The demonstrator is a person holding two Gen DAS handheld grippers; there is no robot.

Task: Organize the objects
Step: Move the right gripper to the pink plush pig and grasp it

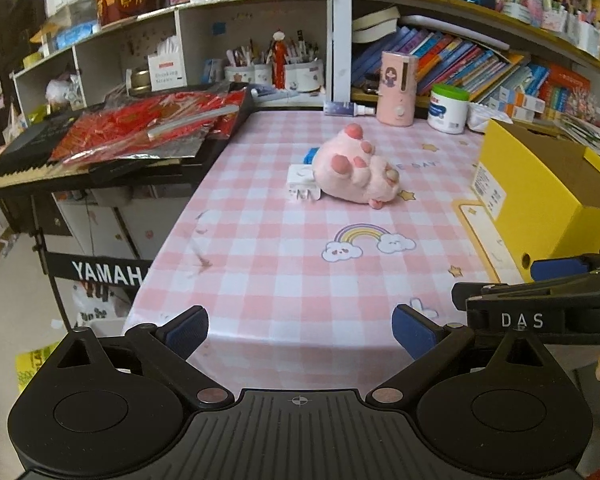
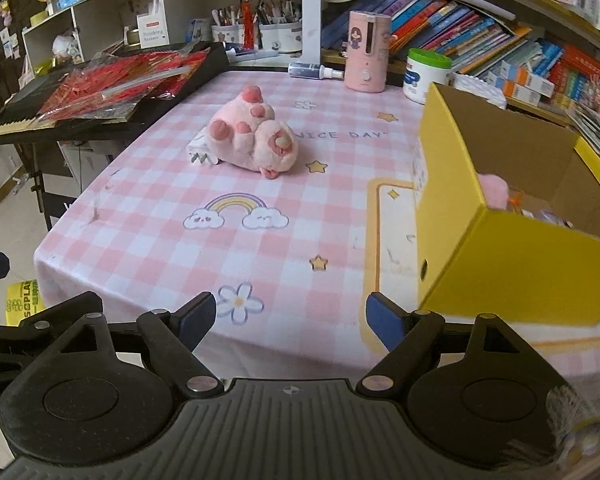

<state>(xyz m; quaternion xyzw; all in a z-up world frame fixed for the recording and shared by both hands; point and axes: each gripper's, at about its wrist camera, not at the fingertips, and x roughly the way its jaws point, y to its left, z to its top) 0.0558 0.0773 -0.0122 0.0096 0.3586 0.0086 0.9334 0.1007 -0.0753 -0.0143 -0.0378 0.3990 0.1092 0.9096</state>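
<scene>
Between pickups, both the left gripper [image 1: 300, 330] and right gripper [image 2: 290, 318] spread wide and empty; next, reaching mid-frame for the plush toy [image 2: 254, 138], bound for the yellow box [image 2: 512, 264].

Pink plush toy [image 2: 254, 138] (paws up) beside small white pack [image 2: 199, 148], mid-table
</scene>
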